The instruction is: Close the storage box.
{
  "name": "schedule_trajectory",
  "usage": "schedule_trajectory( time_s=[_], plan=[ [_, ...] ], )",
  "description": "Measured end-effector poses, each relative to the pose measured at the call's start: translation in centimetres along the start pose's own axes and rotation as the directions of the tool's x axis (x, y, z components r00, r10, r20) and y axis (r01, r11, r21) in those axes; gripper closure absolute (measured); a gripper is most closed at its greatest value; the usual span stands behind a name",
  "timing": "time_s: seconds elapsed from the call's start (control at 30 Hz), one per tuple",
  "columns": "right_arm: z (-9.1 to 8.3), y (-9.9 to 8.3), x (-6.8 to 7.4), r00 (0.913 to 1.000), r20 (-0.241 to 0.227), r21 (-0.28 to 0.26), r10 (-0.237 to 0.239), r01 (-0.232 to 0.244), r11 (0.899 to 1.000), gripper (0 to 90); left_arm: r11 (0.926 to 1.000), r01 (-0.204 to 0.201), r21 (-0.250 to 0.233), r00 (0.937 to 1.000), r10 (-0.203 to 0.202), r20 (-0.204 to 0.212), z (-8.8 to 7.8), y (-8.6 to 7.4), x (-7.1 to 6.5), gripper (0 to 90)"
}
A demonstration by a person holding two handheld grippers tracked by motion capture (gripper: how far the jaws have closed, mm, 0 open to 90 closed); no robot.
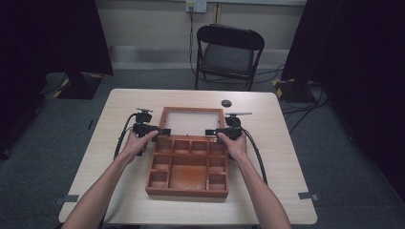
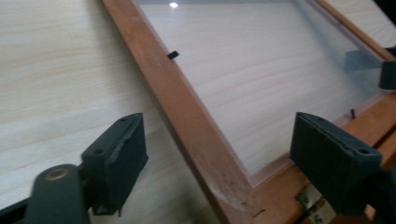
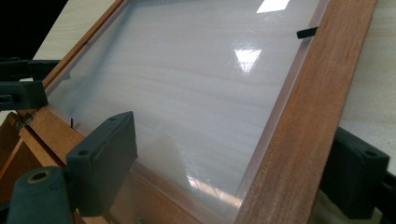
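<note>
In the high view, the brown wooden compartment box (image 1: 187, 167) sits mid-table, its glass-paned wooden lid (image 1: 193, 120) lying open and flat beyond it, long axis across the table. The left gripper (image 1: 162, 131) and right gripper (image 1: 211, 132) flank the lid's near corners.

In the left gripper view, the jaws stand spread astride the lid's side rail (image 2: 187, 116), not pressing.

In the right gripper view, the jaws are also spread around the other rail (image 3: 303, 121) (the pane looks fragile and slippery, so I would grip the stiff wood)

A light wooden table (image 1: 119, 100) stands on grey carpet (image 1: 62, 129); beyond the table sits a black folding chair (image 1: 228, 55); behind the chair runs a pale wall (image 1: 143, 24); dark curtains (image 1: 47, 38) flank the table.
</note>
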State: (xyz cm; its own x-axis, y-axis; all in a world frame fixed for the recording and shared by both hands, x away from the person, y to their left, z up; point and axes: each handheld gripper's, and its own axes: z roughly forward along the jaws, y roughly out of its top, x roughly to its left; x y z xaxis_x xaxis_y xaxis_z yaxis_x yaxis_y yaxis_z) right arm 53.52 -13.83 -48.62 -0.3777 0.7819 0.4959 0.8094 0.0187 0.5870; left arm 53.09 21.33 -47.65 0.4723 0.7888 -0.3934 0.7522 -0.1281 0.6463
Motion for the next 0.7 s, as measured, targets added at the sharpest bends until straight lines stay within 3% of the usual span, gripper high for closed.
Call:
schedule_trajectory(
  time_s=[0.1, 0.37, 0.5, 0.7],
  plan=[
    [0.0, -0.1, 0.0, 1.0, -0.003, -0.008, -0.003, 0.003, 1.0, 13.3, 0.9995, 0.031, -0.005, 0.9989, -0.031, 0.035, 0.4, -0.1, 0.1, 20.4],
    [0.0, -0.1, 0.0, 0.9997, 0.002, -0.023, -0.024, 0.024, 0.999, 13.4, 0.9999, 0.012, 0.01, 0.9998, -0.012, 0.016, 0.2, 0.2, -0.3, 20.5],
    [-0.4, 0.1, 0.7, 0.9974, 0.04, -0.036, -0.061, 0.062, 0.997, 14.1, 0.9996, 0.028, 0.009, 0.9984, -0.029, 0.049, 0.1, 0.3, -0.3, 25.7],
    [-1.2, 0.6, 0.9, 0.9959, 0.053, -0.055, -0.073, 0.076, 0.996, 22.0, 0.9998, -0.017, -0.008, 0.9996, 0.017, 0.021, -0.3, 0.5, -0.8, 26.7]
  ],
)
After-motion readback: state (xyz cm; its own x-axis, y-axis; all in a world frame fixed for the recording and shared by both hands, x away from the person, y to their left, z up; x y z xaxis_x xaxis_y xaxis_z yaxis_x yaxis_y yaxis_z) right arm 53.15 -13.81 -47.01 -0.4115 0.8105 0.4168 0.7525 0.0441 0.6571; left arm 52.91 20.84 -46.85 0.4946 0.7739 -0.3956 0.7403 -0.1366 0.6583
